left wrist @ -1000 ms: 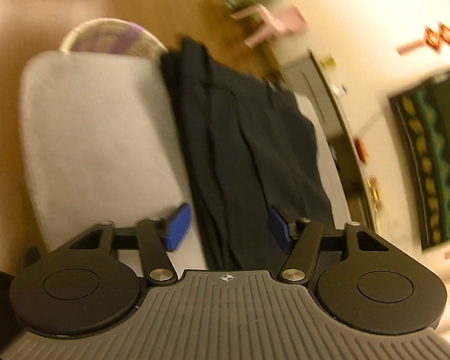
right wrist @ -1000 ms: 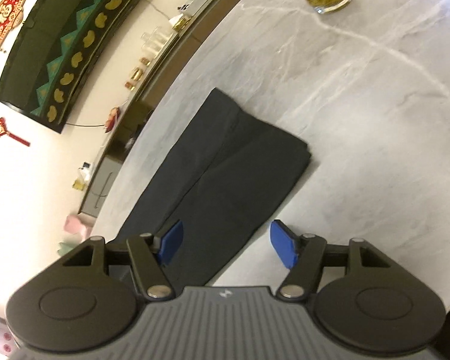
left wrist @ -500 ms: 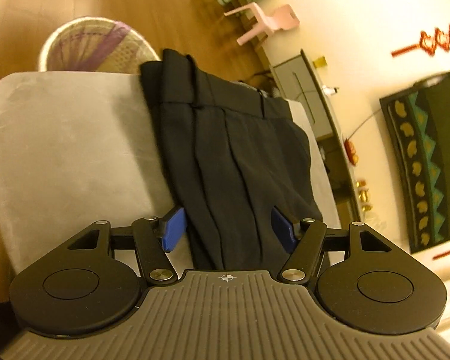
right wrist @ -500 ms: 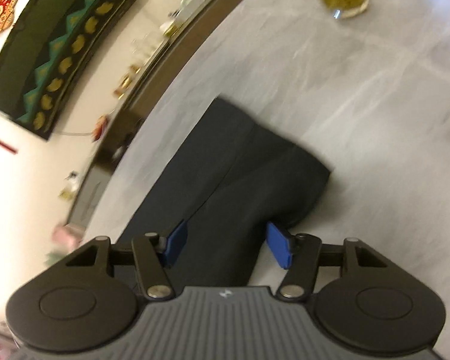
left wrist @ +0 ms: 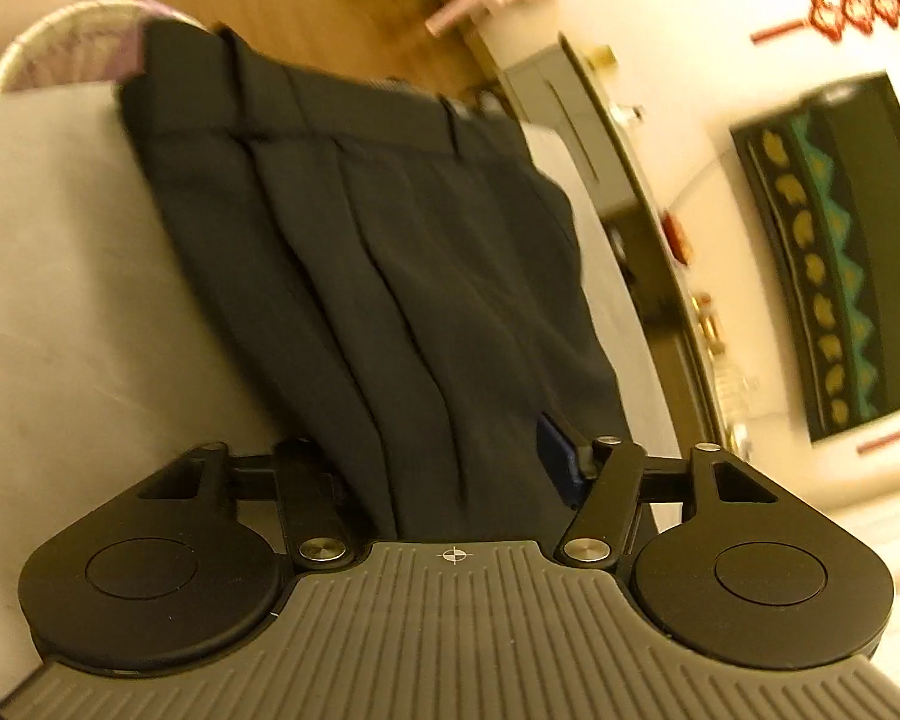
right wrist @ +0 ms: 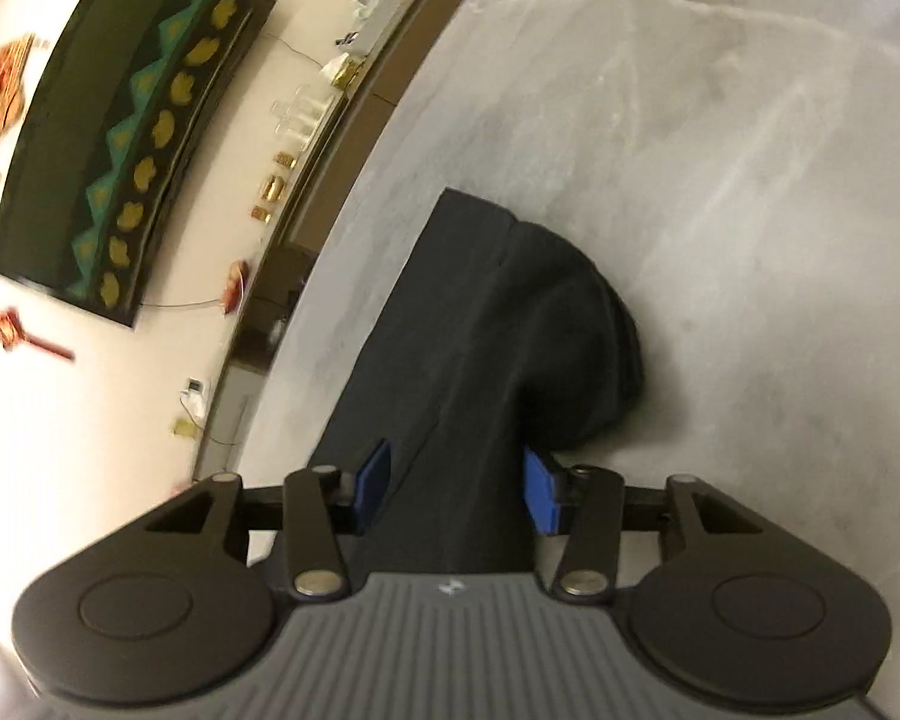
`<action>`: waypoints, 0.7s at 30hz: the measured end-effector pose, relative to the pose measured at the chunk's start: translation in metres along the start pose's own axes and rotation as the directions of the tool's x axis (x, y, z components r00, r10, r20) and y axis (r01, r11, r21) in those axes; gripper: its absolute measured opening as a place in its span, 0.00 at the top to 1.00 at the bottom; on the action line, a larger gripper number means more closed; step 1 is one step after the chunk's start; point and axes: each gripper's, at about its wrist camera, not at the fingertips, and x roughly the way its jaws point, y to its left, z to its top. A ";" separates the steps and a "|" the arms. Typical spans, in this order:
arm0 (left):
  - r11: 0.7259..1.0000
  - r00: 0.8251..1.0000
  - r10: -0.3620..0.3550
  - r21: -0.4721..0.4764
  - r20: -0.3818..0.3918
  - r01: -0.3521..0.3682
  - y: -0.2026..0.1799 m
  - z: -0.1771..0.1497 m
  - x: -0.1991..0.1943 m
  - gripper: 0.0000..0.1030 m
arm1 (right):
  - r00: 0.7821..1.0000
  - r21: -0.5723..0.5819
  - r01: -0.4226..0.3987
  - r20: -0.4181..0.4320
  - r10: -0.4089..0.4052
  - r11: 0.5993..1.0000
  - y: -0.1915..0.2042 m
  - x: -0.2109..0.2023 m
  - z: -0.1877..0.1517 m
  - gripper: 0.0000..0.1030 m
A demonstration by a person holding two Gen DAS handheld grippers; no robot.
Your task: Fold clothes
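Dark trousers [left wrist: 390,252] lie lengthwise on the grey marble surface [right wrist: 720,192], waistband at the far left end. The left gripper [left wrist: 444,468] straddles the cloth with its fingers spread; the right gripper [right wrist: 456,486], likewise spread, brackets the bunched hem, probably ready to pinch and fold it over.

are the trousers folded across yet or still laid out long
Still laid out long. The trousers stretch from waistband to the hem end, which is only starting to curl up between the right gripper jaws.
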 end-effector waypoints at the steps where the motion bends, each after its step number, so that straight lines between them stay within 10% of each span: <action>1: 1.000 1.000 -0.001 -0.029 0.013 0.002 0.004 0.003 -0.001 0.54 | 1.000 -0.021 0.007 0.005 -0.006 1.000 0.003 0.003 -0.001 0.58; 5: 1.000 1.000 0.007 0.008 -0.002 -0.007 -0.003 0.009 0.009 0.57 | 1.000 -0.113 0.014 -0.015 -0.016 0.994 0.018 0.021 -0.003 0.59; 6: 1.000 1.000 0.014 0.005 -0.002 -0.014 -0.002 0.011 0.011 0.66 | 0.999 -0.128 0.015 -0.034 -0.019 0.992 0.021 0.028 -0.002 0.74; 7: 1.000 1.000 0.027 0.000 -0.002 -0.027 0.001 0.013 0.013 1.00 | 0.998 -0.143 0.015 -0.054 -0.023 0.990 0.024 0.036 -0.001 0.87; 12: 0.991 0.993 -0.083 0.114 0.086 0.073 -0.021 0.009 -0.017 1.00 | 0.999 -0.253 0.017 0.049 -0.004 0.967 0.044 0.015 -0.002 0.95; 21: 0.878 0.884 -0.415 0.346 0.213 0.329 -0.136 0.003 -0.169 1.00 | 0.965 -0.531 -0.072 0.178 0.194 0.844 0.139 -0.127 0.021 0.95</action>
